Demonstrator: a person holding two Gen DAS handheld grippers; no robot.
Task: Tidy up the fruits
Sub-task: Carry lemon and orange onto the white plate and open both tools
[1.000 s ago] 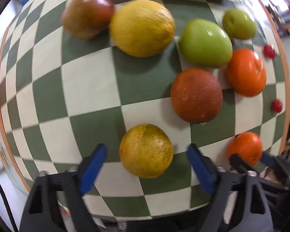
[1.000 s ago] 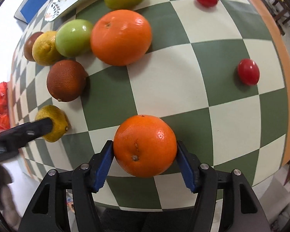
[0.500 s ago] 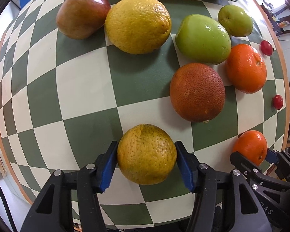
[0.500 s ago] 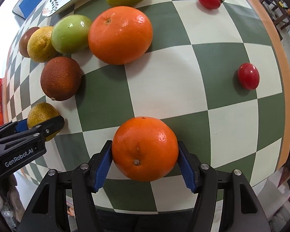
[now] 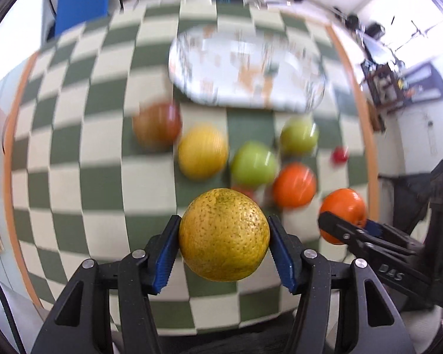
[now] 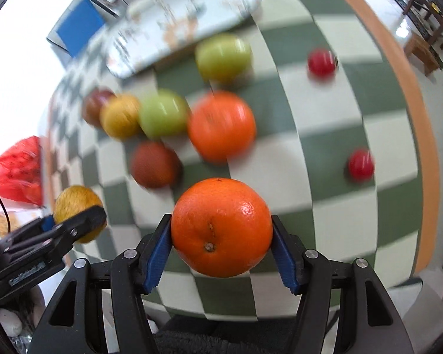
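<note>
My left gripper [image 5: 224, 227] is shut on a speckled yellow orange [image 5: 224, 244], held off the checkered table [image 5: 73, 147]. My right gripper [image 6: 221, 221] is shut on a bright orange [image 6: 221, 236], also lifted. Each wrist view shows the other gripper at its side with its fruit. Below, blurred, lie a red-brown fruit [image 5: 157, 125], a yellow citrus [image 5: 203, 150], a green apple [image 5: 253, 163], a smaller green fruit [image 5: 299, 135], a large orange [image 6: 221, 126], a dark orange [image 6: 154, 163] and two cherry tomatoes [image 6: 322, 62] [image 6: 360, 163].
A patterned oval plate [image 5: 245, 70] lies at the far side of the table, beyond the fruit. A blue box [image 5: 79, 8] stands at the far left corner. A red bag [image 6: 17, 171] sits off the table's left edge. The orange table rim [image 6: 422, 162] runs along the right.
The left gripper closed on the yellow orange on the table. Both grippers then rose with their fruit, so the table has dropped away and the plate has come into view.
</note>
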